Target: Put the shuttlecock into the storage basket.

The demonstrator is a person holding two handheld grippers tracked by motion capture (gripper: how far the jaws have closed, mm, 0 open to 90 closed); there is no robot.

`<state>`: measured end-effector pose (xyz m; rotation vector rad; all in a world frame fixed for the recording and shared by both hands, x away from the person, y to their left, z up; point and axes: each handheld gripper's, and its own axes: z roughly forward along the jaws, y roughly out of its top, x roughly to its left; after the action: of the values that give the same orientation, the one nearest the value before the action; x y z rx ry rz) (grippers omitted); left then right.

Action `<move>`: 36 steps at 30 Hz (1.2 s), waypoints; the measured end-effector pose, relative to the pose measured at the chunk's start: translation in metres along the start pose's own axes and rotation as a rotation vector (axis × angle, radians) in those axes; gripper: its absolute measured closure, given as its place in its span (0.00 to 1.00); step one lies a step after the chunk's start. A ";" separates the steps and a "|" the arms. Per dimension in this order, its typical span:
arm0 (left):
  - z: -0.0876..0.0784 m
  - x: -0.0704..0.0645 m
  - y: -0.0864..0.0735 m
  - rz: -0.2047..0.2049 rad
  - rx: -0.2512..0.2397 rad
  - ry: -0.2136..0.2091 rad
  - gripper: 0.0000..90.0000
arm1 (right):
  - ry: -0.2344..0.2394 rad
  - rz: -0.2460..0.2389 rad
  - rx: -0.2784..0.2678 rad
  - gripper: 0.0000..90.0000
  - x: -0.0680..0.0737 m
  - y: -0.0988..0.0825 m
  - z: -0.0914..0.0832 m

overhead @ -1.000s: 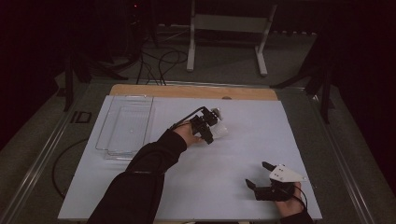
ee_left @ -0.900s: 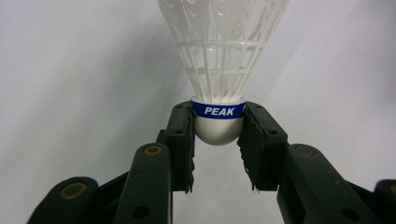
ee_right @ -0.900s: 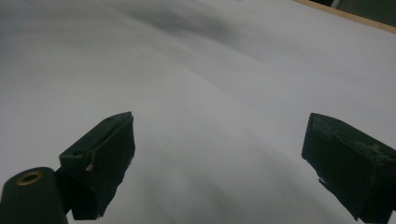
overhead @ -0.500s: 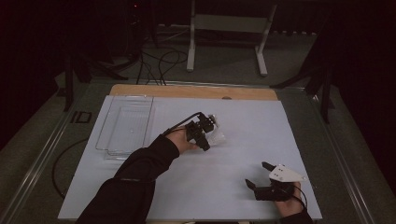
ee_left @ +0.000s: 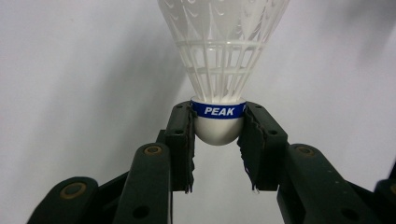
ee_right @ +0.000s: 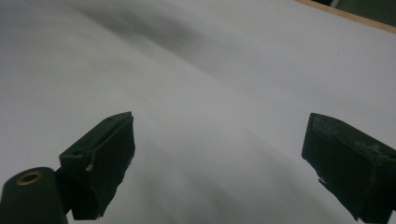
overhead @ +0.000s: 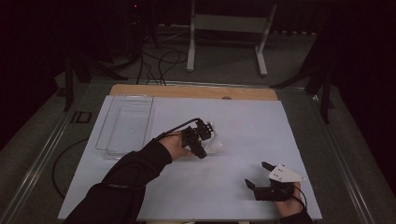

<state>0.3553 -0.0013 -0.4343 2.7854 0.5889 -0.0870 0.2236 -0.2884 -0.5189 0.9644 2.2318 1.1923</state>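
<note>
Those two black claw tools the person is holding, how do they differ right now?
The left gripper is clamped on a white shuttlecock by its rounded base; the right gripper holds nothing. The left jaws stand close together; the right jaws gape wide. In the high view the left is mid-table, the right at the near edge. Both have black jaws.

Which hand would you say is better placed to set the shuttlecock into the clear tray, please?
Left. Its gripper already clamps the shuttlecock by the cork, close beside the clear tray. The right gripper rests open, farther away.
</note>
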 end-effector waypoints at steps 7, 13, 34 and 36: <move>-0.014 -0.008 -0.013 0.036 0.003 -0.005 0.74 | 0.000 0.002 -0.001 0.11 0.000 0.000 0.000; -0.025 -0.015 -0.022 0.068 0.000 -0.008 0.74 | 0.001 0.003 0.000 0.11 0.000 0.000 0.000; -0.058 -0.011 -0.059 0.079 0.000 -0.016 0.74 | -0.002 -0.009 0.002 0.11 0.001 0.001 0.000; -0.062 -0.009 -0.062 0.075 -0.004 -0.008 0.74 | -0.002 -0.013 0.003 0.11 0.001 0.001 0.000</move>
<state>0.3215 0.0678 -0.3904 2.7983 0.4821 -0.0815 0.2230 -0.2871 -0.5179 0.9503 2.2351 1.1822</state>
